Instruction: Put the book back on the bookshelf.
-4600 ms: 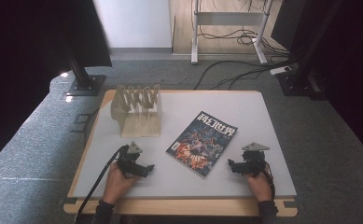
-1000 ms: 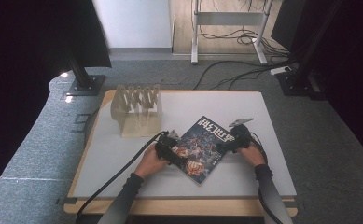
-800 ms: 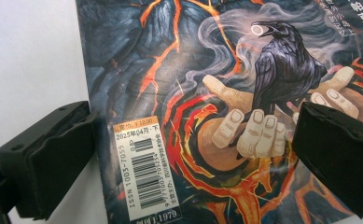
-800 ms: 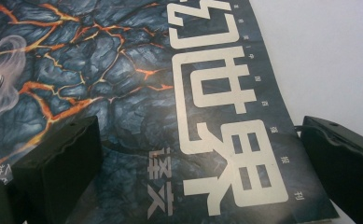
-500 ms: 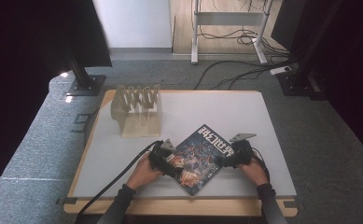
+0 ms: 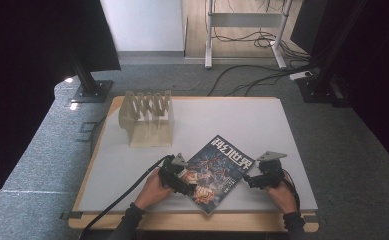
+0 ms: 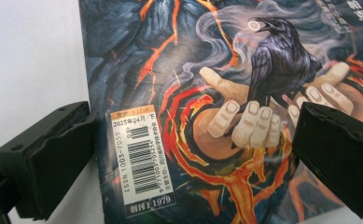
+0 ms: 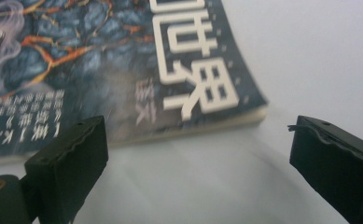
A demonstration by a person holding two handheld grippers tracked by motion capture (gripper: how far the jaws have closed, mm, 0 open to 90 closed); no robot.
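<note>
The magazine (image 6: 216, 172) lies flat and askew on the white worktop (image 6: 232, 120), near its front edge, between the two hands. The left gripper (image 6: 181, 177) is angled inward over the magazine's left edge, with its fingers (image 7: 48, 163) apart, one on either side of the barcode corner. The right gripper (image 6: 257, 179) sits low just beside the magazine's right edge, pointing toward it, its fingers (image 8: 69, 163) wide apart and holding nothing. A wooden rack (image 6: 147, 117) stands farther back on the left.

The magazine (image 6: 217, 172) cover is dark blue-grey with orange lava streaks, a black raven and white title characters. The rack (image 6: 147, 117) looks pale beige, on a white table (image 6: 232, 120).
</note>
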